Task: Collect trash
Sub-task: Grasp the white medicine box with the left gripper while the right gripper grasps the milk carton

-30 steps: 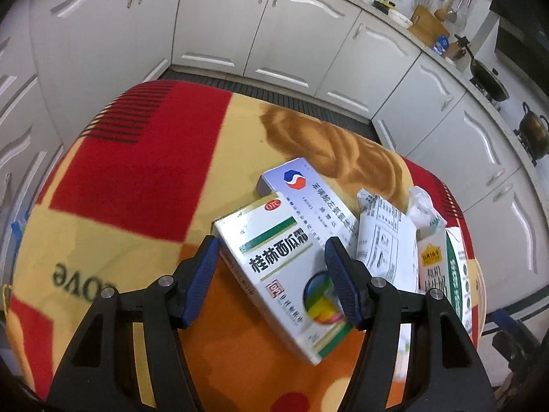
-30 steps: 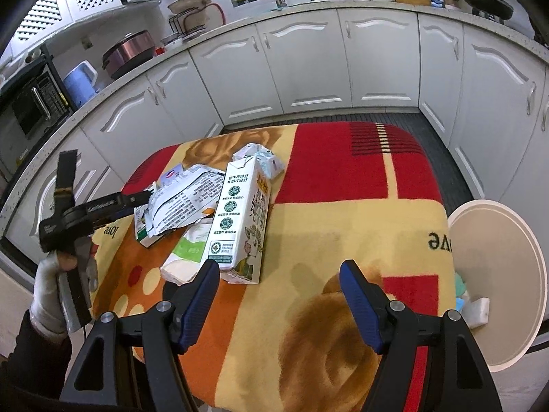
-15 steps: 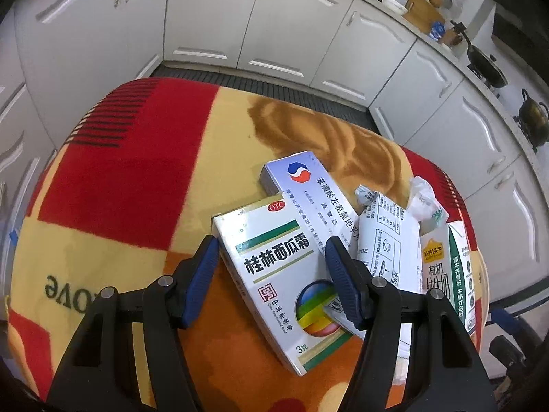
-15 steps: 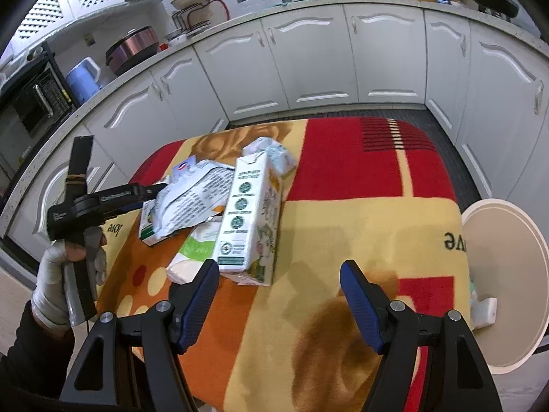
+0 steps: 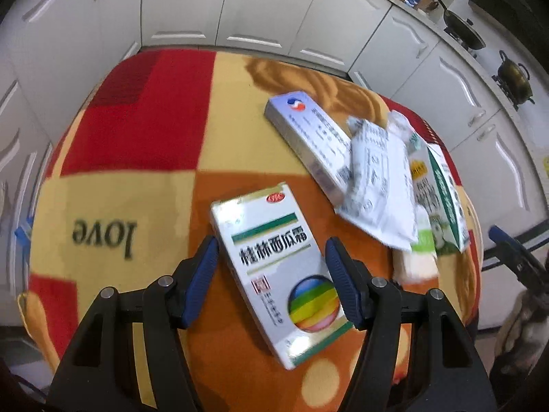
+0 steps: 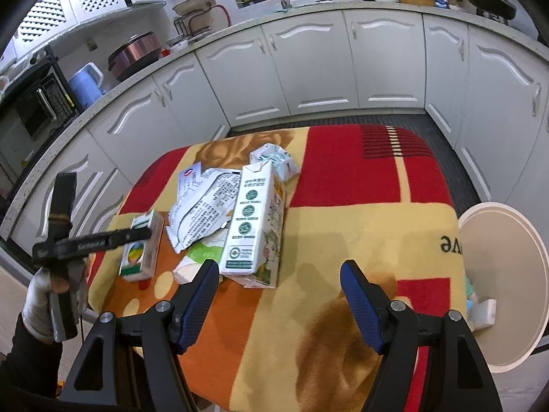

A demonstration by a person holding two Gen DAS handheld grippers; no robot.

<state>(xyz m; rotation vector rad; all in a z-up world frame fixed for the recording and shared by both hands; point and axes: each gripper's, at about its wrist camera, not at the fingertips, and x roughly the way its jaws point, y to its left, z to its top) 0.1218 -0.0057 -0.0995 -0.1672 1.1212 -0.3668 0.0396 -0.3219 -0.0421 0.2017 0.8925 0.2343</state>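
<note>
Two tongs: both mine, one per hand, both spread wide with nothing gripped.
Left tongs (image 5: 271, 264): blue pads either side of the medicine box (image 5: 279, 267), which sits in the gap at a slant; can't tell if either pad actually touches it.
Medicine box: white, green stripe, rainbow circle near the bottom, lying flat on the orange patch of the table (image 5: 137, 144).
Right tongs (image 6: 279, 290): hanging over bare blanket at the near edge of the table, left pad (image 6: 197, 300) close to the near end of the milk carton (image 6: 255, 226).
Milk carton: lying on its side, long way pointing away from me, green round logos up.
Paper pile: crumpled printed leaflet (image 6: 202, 206) just left of the carton, partly over a pale green-and-white packet (image 6: 195, 261).
Blue-logo box (image 5: 308, 137): long white one, further back, its far-right end tucked under the leaflet.
Crumpled wrapper (image 6: 274, 161): at the carton's far end.
Trash bin (image 6: 504, 288): round, cream, off the right edge of the table, a few bits already inside.
Background: white kitchen cabinets (image 6: 308, 68) all around.
</note>
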